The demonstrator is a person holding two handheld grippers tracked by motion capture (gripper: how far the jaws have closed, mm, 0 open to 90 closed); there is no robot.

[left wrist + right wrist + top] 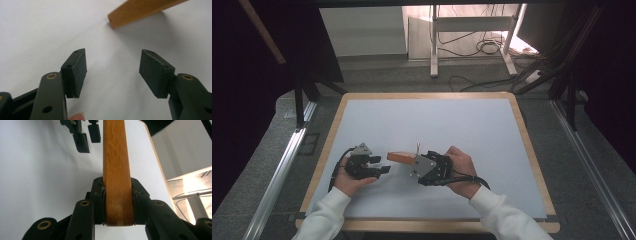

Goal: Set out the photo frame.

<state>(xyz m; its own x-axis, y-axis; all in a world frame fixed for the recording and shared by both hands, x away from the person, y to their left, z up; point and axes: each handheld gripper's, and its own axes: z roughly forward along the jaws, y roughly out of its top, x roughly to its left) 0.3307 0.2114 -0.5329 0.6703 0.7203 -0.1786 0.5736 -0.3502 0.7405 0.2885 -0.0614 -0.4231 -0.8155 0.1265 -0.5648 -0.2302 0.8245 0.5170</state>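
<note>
Sitting on a wooden-edged table [326, 150] is a pale sheet [432, 125] that covers almost the whole top. Beyond the far edge: grey floor, a white stand [434, 45] with loose cables [487, 47] trailing around its legs, dark frame posts at both sides. Nothing lies on the sheet between the two grippers except the wooden block [401, 157], so the short gap from one gripper to the other is unblocked.

Right gripper [418, 166]: jaws closed down on the block, pads pressing its two long sides near one end. In the right gripper view the block [115, 170] runs straight away from the jaws, and its near end sits flush between the pads [98, 200]. The block sticks out of the gripper toward the left gripper and is lifted off the sheet, at least at its free end; a shadow falls under it in the left gripper view.

Left gripper [384, 166]: jaws wide apart, nothing between them, pads [80, 67] bare. The free end of the block [140, 11] shows ahead of the jaws and off to the upper right, near but not touching.

Both hands come in from the bottom edge in white sleeves [324, 215]. Left hand [346, 182] cups its gripper from below, jaws pointing right along the sheet. Right hand [461, 170] wraps its gripper from the right side, jaws pointing left, roughly level. A fingertip [76, 116] shows at the bottom of the left gripper view.
</note>
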